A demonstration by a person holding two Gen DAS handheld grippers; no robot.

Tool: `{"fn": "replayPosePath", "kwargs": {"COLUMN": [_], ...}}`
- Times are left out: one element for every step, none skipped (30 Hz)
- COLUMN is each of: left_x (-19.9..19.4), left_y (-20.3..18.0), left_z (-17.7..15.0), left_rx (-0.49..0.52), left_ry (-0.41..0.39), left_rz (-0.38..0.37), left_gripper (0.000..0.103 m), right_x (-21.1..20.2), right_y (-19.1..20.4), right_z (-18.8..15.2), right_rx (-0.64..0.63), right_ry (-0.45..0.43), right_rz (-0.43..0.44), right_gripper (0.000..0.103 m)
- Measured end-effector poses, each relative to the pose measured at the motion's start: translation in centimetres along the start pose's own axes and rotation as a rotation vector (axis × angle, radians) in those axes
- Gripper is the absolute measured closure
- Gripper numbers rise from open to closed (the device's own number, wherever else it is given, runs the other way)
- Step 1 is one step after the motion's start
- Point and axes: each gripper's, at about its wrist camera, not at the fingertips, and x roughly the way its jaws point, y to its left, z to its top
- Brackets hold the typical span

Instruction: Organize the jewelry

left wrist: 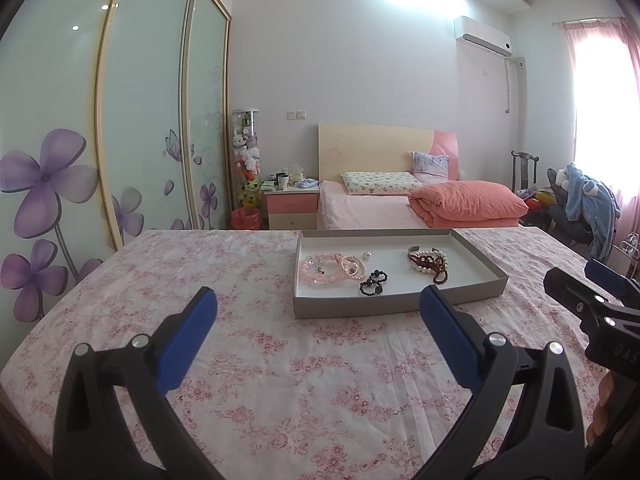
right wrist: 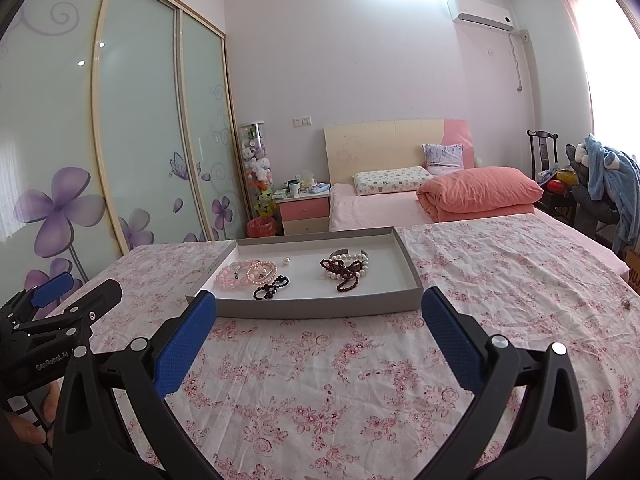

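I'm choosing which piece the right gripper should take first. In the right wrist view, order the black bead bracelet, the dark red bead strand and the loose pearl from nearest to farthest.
From the right gripper:
1. Black bead bracelet, front, left of centre.
2. Dark red bead strand, right side of the tray.
3. Loose pearl, toward the back.

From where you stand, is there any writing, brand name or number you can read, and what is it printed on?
"GenRobot.AI" – white lettering on the black body of the left gripper, seen from the right wrist view.
"DAS" – pale letters, cut off at the frame edge, on the black body of the right gripper, seen from the left wrist view.
Air conditioner: small dark mark, too small to read.
Cardboard box at the right edge: lettering too cropped to read.
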Motion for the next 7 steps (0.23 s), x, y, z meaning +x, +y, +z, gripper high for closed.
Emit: {"fn": "replayPosePath", "kwargs": {"left_x": [0.08, 0.05, 0.01, -0.04, 0.04, 0.19, 0.10], "left_y": [0.05, 0.03, 0.00, -0.06, -0.04, 0.07, 0.01], "left_z": [-0.02, -0.07, -0.11, -0.13, -0.11, 0.03, -0.03], "left_rx": [-0.001, -0.003, -0.004, -0.005, -0.004, -0.005, -0.005], "left_ry": [0.001, 0.003, 0.005, 0.006, 0.008, 0.009, 0.011], "left_rz": [0.001, 0.001, 0.000, -0.001, -0.002, -0.001, -0.001], "left_gripper": [0.004, 0.004, 0.004, 0.004, 0.004, 0.004, 0.004], "right_x": [0.06, 0.02, 0.01, -0.01, 0.02, 0.02, 0.02], "right_y": [-0.11, -0.02, -0.01, 0.07, -0.01, -0.02, -0.04], "right_z": [0.06, 0.00, -0.01, -0.04, 0.00, 0.01, 0.02], "right_rx": [-0.002, -0.001, -0.001, -0.002, -0.002, -0.002, -0.001], "right_ry": [0.000, 0.000, 0.000, 0.000, 0.000, 0.001, 0.001], "right_rz": [0.000, 0.000, 0.000, 0.000, 0.000, 0.000, 0.000], "right_gripper": [0.002, 0.002, 0.002, 0.002, 0.002, 0.002, 0.002]}}
